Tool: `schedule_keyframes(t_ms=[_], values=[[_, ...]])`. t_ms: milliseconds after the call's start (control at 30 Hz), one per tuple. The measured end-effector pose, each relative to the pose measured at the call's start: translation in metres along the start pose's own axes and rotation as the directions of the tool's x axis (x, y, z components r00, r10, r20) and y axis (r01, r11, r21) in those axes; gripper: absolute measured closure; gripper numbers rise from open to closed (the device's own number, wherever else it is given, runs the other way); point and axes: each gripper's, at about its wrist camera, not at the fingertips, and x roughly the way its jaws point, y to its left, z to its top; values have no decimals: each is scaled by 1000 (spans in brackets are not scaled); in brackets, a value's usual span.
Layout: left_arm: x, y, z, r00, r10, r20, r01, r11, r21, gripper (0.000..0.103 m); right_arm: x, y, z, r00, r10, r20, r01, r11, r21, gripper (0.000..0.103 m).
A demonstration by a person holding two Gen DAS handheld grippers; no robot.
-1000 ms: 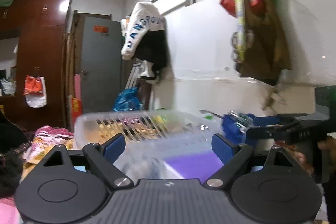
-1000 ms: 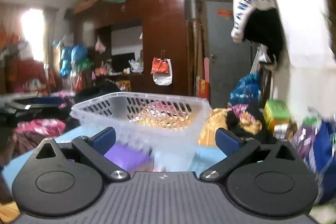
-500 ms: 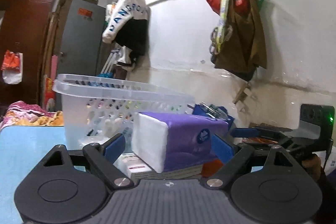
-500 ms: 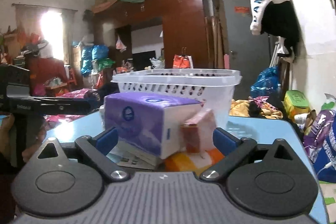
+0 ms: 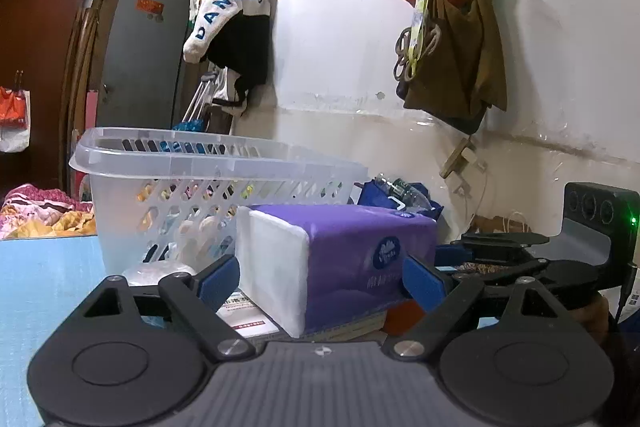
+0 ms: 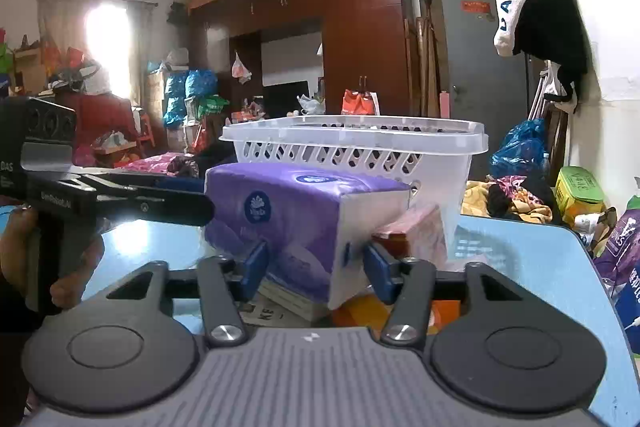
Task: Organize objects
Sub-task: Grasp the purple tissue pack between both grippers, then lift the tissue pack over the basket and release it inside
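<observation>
The right gripper [image 6: 314, 269] is closing its jaws on the near corner of the purple tissue pack [image 6: 296, 215], which is sitting between its blue pads; whether the pads are pressing yet is unclear. Under the pack, a flat booklet [image 6: 280, 297] and an orange item [image 6: 400, 311] are lying on the blue table [image 6: 520, 267]. The left gripper [image 5: 320, 277] is standing wide open, its pads flanking the same pack [image 5: 344, 251] from the other side without gripping it. Just beyond the pack, farther along both grippers' fingers, a clear slotted basket [image 6: 360, 139] is standing on the table. To the right gripper's left, a hand [image 6: 24, 247] is holding the other tool.
</observation>
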Motion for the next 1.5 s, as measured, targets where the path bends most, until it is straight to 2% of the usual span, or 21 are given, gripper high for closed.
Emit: schedule_keyframes(t_ms=[167, 333, 433, 667, 1033, 1267, 1500], values=[[3, 5, 1, 1000, 1, -3, -2, 1000, -16, 14, 0, -3, -3, 1000, 15, -17, -15, 1000, 2, 48], [15, 5, 1, 999, -18, -47, 17, 1000, -24, 36, 2, -4, -1, 999, 23, -24, -23, 1000, -9, 46], [16, 2, 1, 999, 5, -42, -5, 1000, -14, 39, 4, -3, -1, 1000, 15, -25, -15, 1000, -16, 46], [7, -7, -4, 1000, 17, -7, -17, 1000, 15, 43, -3, 5, -4, 1000, -8, 9, 8, 998, -60, 49], [-31, -30, -10, 995, 13, 98, -19, 998, 61, 47, -29, 29, -1, 996, -11, 91, 24, 990, -142, 50], [-49, -50, 5, 986, 25, 167, -45, 992, 119, 47, -43, 37, 16, 988, -7, 155, 36, 982, -184, 50], [-49, -53, 18, 982, 20, 186, -45, 990, 131, 47, -41, 33, 28, 986, -6, 167, 38, 981, -190, 50]])
